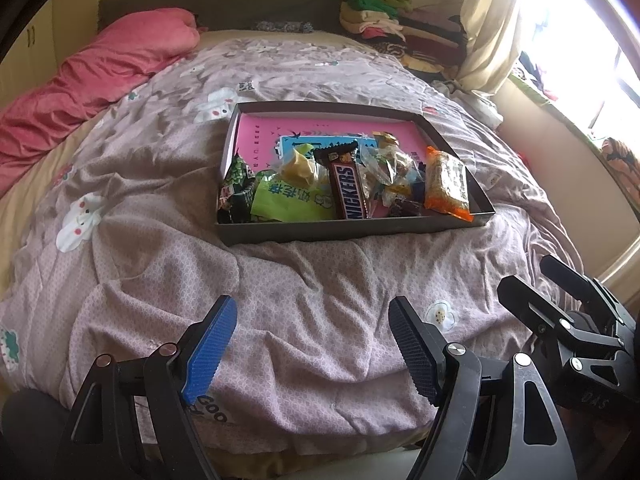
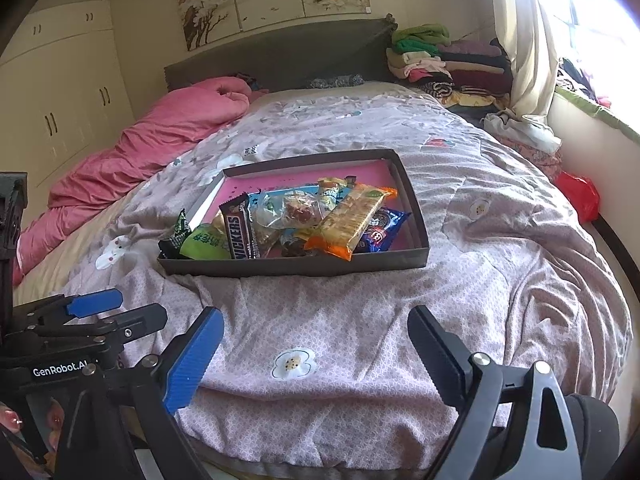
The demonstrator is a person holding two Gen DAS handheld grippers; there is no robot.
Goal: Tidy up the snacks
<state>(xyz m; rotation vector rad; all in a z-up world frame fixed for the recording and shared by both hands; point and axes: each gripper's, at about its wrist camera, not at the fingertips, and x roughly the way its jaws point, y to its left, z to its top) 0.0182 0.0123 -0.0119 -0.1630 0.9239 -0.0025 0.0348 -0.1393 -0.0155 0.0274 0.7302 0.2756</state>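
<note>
A shallow dark box (image 1: 352,229) (image 2: 304,266) with a pink floor lies on the bed, and snacks are heaped in its near half. Among them are a Snickers bar (image 1: 349,189) (image 2: 239,232), an orange cracker pack (image 1: 447,185) (image 2: 352,222), a light green bag (image 1: 290,202) (image 2: 206,246), a blue cookie pack (image 2: 382,234) and clear-wrapped sweets (image 1: 386,168) (image 2: 292,210). My left gripper (image 1: 312,346) hovers open over the quilt in front of the box, with nothing between its fingers. Beside it, my right gripper (image 2: 316,354) (image 1: 560,300) stands open and empty too.
The box rests on a wrinkled mauve quilt (image 1: 240,280) (image 2: 480,280). A pink duvet (image 1: 80,80) (image 2: 140,152) lies along the left, folded clothes (image 1: 400,28) (image 2: 448,64) are stacked by the headboard, a red bag (image 2: 580,196) sits at the right edge, and a curtain (image 2: 528,40) hangs at the window.
</note>
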